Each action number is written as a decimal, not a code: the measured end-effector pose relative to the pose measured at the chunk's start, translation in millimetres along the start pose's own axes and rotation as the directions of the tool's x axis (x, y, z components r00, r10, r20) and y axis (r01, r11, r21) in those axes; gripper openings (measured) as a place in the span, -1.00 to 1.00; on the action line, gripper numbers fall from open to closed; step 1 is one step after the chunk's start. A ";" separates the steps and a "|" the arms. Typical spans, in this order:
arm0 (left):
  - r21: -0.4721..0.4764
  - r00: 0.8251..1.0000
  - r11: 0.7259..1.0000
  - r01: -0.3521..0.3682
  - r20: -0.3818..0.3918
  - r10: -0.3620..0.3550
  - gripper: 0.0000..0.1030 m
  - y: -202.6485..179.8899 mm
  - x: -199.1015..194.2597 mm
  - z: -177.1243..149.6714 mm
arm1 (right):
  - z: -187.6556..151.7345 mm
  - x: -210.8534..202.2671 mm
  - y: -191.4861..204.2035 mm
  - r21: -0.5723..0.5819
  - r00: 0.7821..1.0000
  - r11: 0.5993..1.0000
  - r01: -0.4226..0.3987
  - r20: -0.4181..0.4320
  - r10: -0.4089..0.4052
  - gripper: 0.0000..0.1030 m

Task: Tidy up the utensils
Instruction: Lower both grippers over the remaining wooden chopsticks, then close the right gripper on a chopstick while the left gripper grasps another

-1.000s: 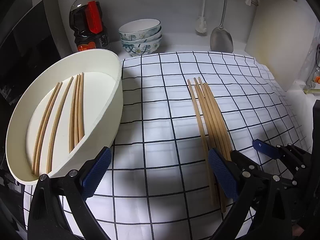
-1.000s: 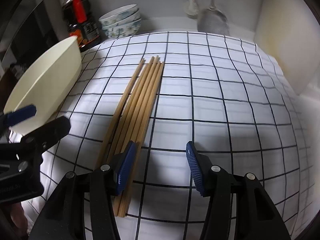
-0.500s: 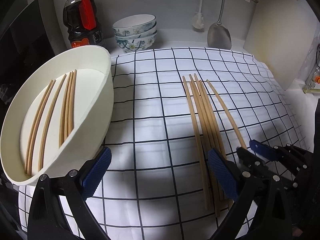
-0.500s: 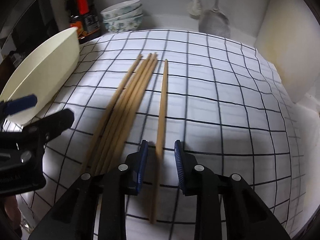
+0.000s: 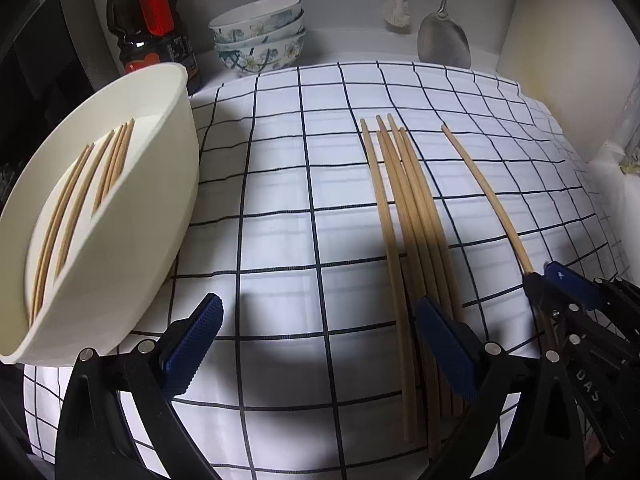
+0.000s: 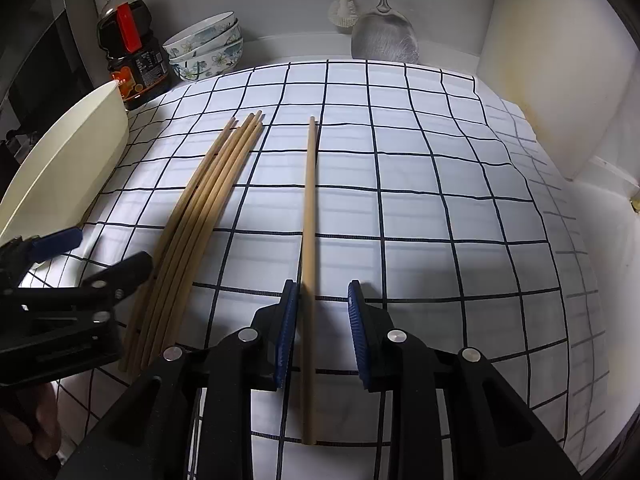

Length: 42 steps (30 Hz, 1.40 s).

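Several wooden chopsticks (image 5: 404, 216) lie in a bundle on the checked cloth; they also show in the right wrist view (image 6: 200, 216). One single chopstick (image 6: 309, 216) lies apart to their right, between the fingers of my right gripper (image 6: 322, 320), which is open around it, the left pad close to it. It also shows in the left wrist view (image 5: 486, 196). My left gripper (image 5: 320, 344) is open and empty above the cloth, beside a cream oval bowl (image 5: 176, 184) that holds several chopsticks (image 5: 80, 200).
A dark sauce bottle (image 5: 150, 28), stacked flowered bowls (image 5: 260, 36), a brush (image 5: 396, 8) and a metal spatula (image 5: 442, 40) stand at the back. A pale board (image 5: 568, 60) leans at the right. The checked cloth (image 6: 420, 200) covers the counter.
My right gripper slid one chopstick away from the bundle to the right, narrowed around it, then opened wider again. The left gripper stayed open and drifted slightly.
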<state>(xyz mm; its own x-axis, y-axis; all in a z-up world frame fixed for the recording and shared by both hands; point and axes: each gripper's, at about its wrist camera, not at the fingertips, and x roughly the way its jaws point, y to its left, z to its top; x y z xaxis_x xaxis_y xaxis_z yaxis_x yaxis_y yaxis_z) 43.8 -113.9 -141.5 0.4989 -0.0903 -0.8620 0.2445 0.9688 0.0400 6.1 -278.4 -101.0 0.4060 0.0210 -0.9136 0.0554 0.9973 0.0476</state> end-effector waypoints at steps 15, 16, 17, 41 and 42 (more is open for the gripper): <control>-0.036 1.000 0.999 -0.010 -0.009 0.010 0.76 -0.3 14.9 8.6 | 11.2 8.6 1.1 -0.023 1.000 1.000 -0.003 0.015 0.003 -0.50; -0.039 1.000 0.999 -0.008 -0.008 0.008 0.74 -1.0 15.7 10.5 | 12.3 9.5 1.1 -0.025 1.000 1.000 -0.002 0.016 0.002 -0.50; -0.039 1.000 0.999 -0.005 -0.007 0.005 0.69 -2.0 16.3 12.2 | 14.3 11.1 1.4 -0.030 1.000 1.000 0.000 0.018 0.000 -0.50; 0.013 0.997 0.997 0.078 -0.025 -0.078 -0.86 -16.6 9.9 21.9 | 28.1 16.9 6.1 -0.033 0.999 0.999 -0.032 0.007 0.032 -0.88; 0.013 0.997 0.997 0.079 -0.024 -0.079 -0.86 -16.0 7.3 21.5 | 27.6 14.7 4.9 -0.021 0.999 0.999 -0.037 0.006 0.037 -0.88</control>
<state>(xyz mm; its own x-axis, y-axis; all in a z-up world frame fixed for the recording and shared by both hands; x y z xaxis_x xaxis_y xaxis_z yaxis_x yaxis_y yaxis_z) 61.4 -134.9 -137.6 0.4576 -0.1609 -0.8745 0.2941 0.9555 -0.0219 37.6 -275.1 -103.0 0.4130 0.0579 -0.9089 0.0209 0.9971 0.0730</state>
